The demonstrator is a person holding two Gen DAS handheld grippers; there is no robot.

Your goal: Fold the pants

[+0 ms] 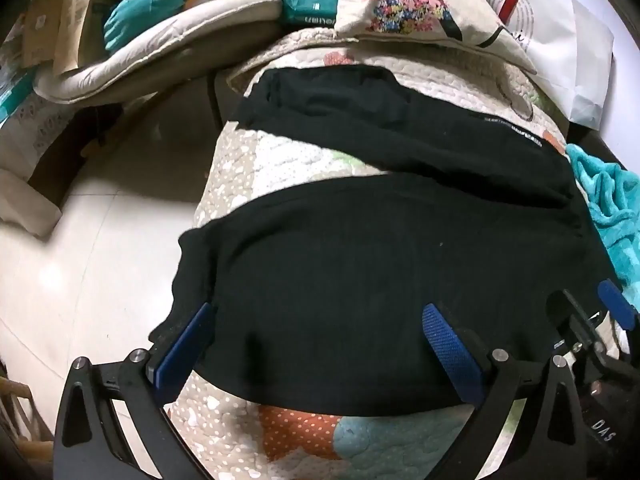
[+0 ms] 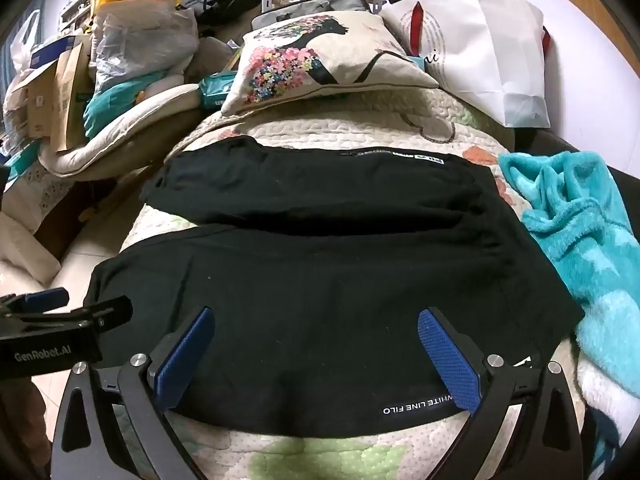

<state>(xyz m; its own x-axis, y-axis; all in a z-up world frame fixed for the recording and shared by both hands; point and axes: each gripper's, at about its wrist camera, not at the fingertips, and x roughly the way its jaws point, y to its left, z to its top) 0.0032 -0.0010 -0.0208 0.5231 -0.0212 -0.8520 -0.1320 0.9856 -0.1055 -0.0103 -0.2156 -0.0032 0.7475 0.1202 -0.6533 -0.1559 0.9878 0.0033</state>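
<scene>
My left gripper (image 1: 316,344) and right gripper (image 2: 316,344): jaws spread wide, gripping nothing. Black pants (image 2: 320,288) directly beneath and ahead of both, spread flat on quilt (image 2: 280,456), near leg under fingertips. Teal blanket (image 2: 580,240) off right; pillow (image 2: 320,64) beyond.

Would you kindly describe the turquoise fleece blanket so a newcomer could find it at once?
Start at the quilted patchwork bed cover with the black pants spread across it. Follow the pants to their right end; the blanket lies crumpled against it. It is the only fluffy, bright turquoise cloth, unlike the flat floral cushion and white paper bag beyond.
</scene>
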